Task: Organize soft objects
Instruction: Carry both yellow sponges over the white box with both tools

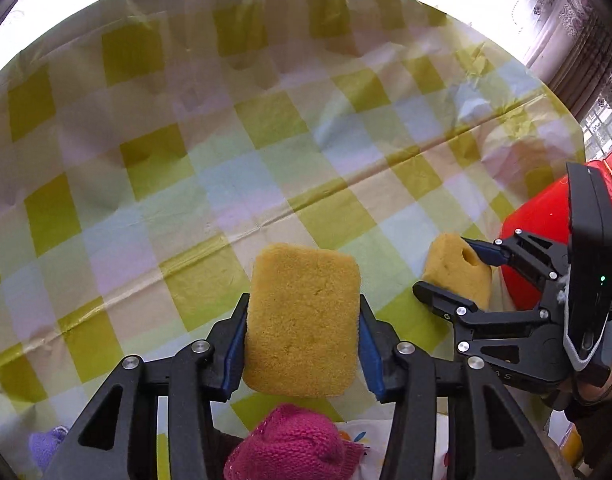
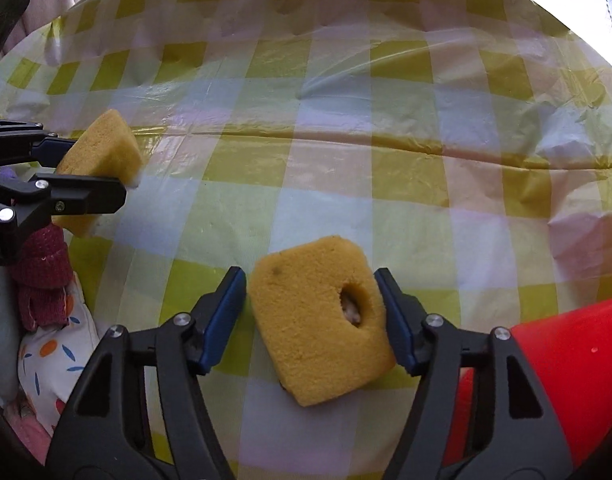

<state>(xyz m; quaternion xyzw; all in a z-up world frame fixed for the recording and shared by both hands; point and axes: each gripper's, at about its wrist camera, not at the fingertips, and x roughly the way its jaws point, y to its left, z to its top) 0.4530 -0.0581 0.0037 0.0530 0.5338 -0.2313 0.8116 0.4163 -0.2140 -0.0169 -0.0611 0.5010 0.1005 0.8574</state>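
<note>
Clearly, in the left wrist view the left gripper (image 1: pixel 302 324) has its 2 blue-padded fingers (image 1: pixel 235 346) pressed against the sides of a plain yellow sponge (image 1: pixel 302 320), above the checked cloth of the table (image 1: pixel 186 160). A good grasp here means squeezing only enough to dent the foam, since it will spring back. A pink knitted piece (image 1: pixel 294 444) lies just below. At the right edge, the right gripper (image 1: pixel 462 276) flanks a second sponge with a hole (image 1: pixel 458 276), next to a red container (image 1: pixel 534 248).

From the right wrist view, the right gripper (image 2: pixel 312 316) straddles the holed sponge (image 2: pixel 320 320). The right finger (image 2: pixel 398 320) touches its edge, while the left one stands slightly off, so the sponge is not yet clamped. Centring it before lifting would probably stop it twisting. The red container (image 2: pixel 566 368), near on the right, looks the likely place for both.
</note>
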